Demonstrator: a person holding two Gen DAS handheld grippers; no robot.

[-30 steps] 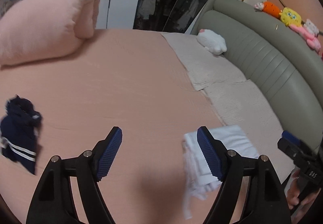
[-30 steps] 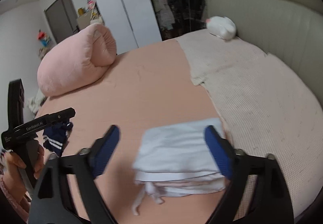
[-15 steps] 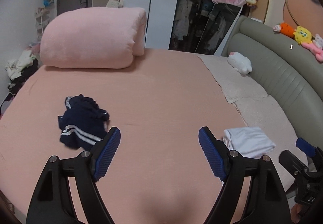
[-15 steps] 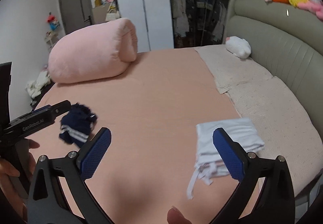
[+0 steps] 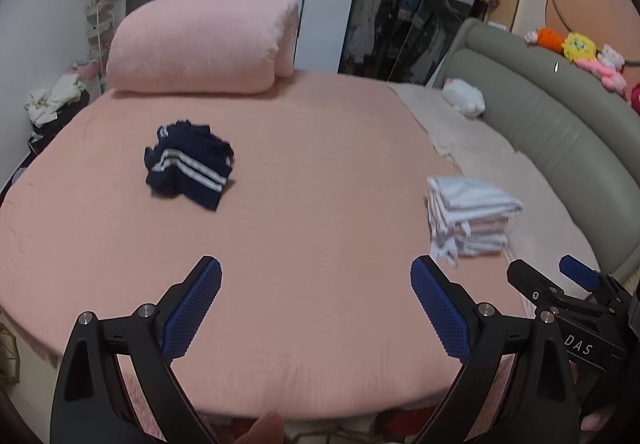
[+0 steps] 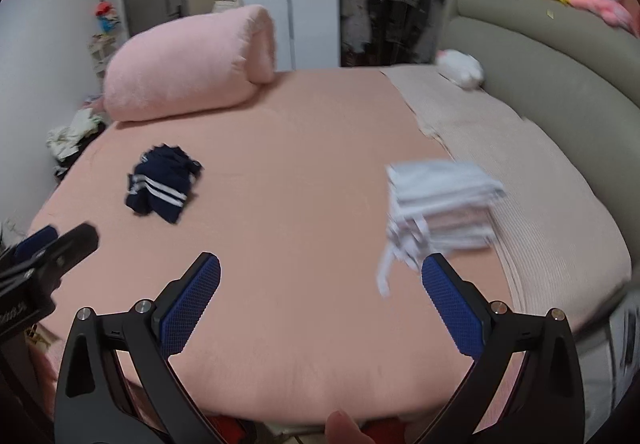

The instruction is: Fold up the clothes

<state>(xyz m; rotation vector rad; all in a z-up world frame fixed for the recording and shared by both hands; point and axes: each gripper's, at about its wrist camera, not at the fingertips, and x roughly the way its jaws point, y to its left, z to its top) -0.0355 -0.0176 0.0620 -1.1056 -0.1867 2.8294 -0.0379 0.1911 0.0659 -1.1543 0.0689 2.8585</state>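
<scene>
- On the pink bedsheet (image 5: 320, 203), toward its left side, lies a crumpled navy garment (image 5: 188, 167) with white stripes; nothing touches it, and it sits well apart from both grippers.
- Toward the right, a folded white stack (image 5: 468, 215) rests where the pink sheet meets a beige textured cover (image 5: 500, 155); a loose white strip hangs from its near corner.
- Over the near edge of the bed, the left gripper (image 5: 316, 308) hangs with its blue-padded jaws spread wide, nothing between them but bare sheet.
- Just to its right in the same view, part of the right gripper (image 5: 560, 284) shows, black with a blue pad.
- From the right wrist camera, the right gripper (image 6: 320, 308) also has its jaws spread wide and empty; they have just finished opening further. The white stack (image 6: 440, 207) lies beyond and slightly right of its right finger, apart from it, and is smeared by blur.
- At the left edge of that view, the left gripper (image 6: 48, 248) appears, with the navy garment (image 6: 160, 187) beyond it.
- At the far side of the bed sits a rolled pink blanket (image 5: 200, 43).
- Against the curved grey headboard (image 5: 560, 123) rests a small white plush (image 5: 464, 101), and coloured plush toys (image 5: 576, 47) line its top.
- A fingertip shows at the bottom edge of each view.
</scene>
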